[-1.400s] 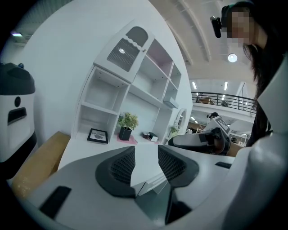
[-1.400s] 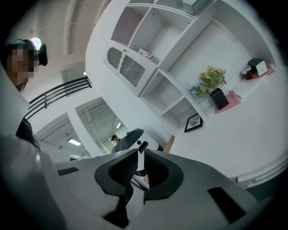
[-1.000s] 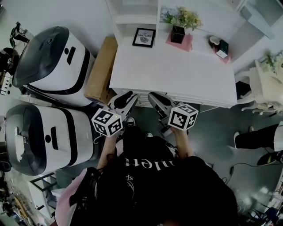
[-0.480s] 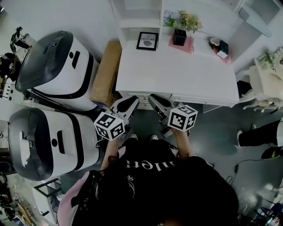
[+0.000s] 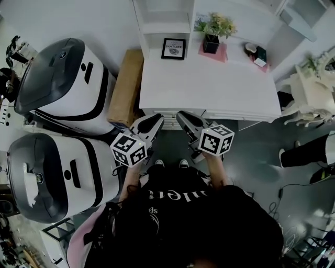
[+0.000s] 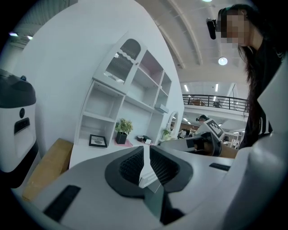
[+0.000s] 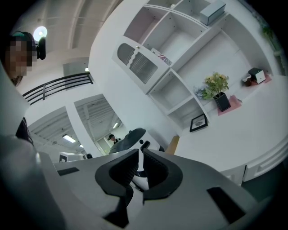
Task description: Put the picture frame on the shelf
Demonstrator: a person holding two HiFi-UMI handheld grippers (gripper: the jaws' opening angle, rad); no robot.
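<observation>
The black picture frame (image 5: 173,48) stands at the back of the white table (image 5: 209,89), leaning at the foot of the white shelf unit (image 5: 162,15). It also shows as the frame (image 6: 98,141) in the left gripper view and the frame (image 7: 198,122) in the right gripper view. My left gripper (image 5: 153,120) and right gripper (image 5: 184,118) hover side by side at the table's near edge, far from the frame. The left gripper (image 6: 146,155) has just been closing and now has its pads together on nothing. The right gripper (image 7: 140,164) is shut and empty.
Two big white-and-black machines (image 5: 63,84) (image 5: 52,167) stand left of the table, with a brown cardboard box (image 5: 125,86) between them and it. A potted plant (image 5: 212,31) on a pink mat and small items (image 5: 257,53) sit at the table's back. A person's leg (image 5: 309,152) is at the right.
The left gripper's jaws have gone from apart to together. Both grippers have edged forward to the table's near edge. The picture frame has not moved.
</observation>
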